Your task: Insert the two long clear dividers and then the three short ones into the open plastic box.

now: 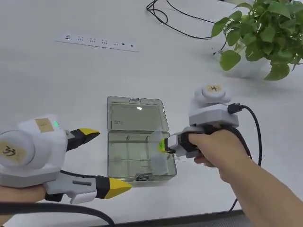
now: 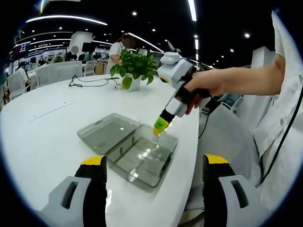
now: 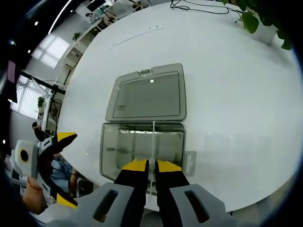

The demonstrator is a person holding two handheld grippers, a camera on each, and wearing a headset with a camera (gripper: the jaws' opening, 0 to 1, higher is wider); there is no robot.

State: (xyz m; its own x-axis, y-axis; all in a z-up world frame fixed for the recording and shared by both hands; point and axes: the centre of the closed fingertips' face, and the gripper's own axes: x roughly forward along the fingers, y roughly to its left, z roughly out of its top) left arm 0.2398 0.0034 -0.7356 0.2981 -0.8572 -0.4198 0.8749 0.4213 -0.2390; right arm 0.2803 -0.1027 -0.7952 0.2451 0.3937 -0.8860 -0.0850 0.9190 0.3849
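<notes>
Clear divider (image 3: 153, 137) clenched by right gripper (image 3: 151, 164) over box (image 3: 110, 142), near table (image 3: 232, 94) edge, left gripper (image 2: 155, 160) fingers (image 2: 94, 171) spread

A broad white table (image 1: 57, 75) spreads across the head view. A white power strip (image 1: 97, 41) lies at its upper left, a looped black cable (image 1: 175, 21) at the top, and a leafy potted plant (image 1: 260, 33) stands in the upper right corner. In the left gripper view, a dark ceiling carries long light strips (image 2: 191, 9) and round spots (image 2: 137, 13). Bright windows (image 3: 52, 49) show at the upper left of the right gripper view.
</notes>
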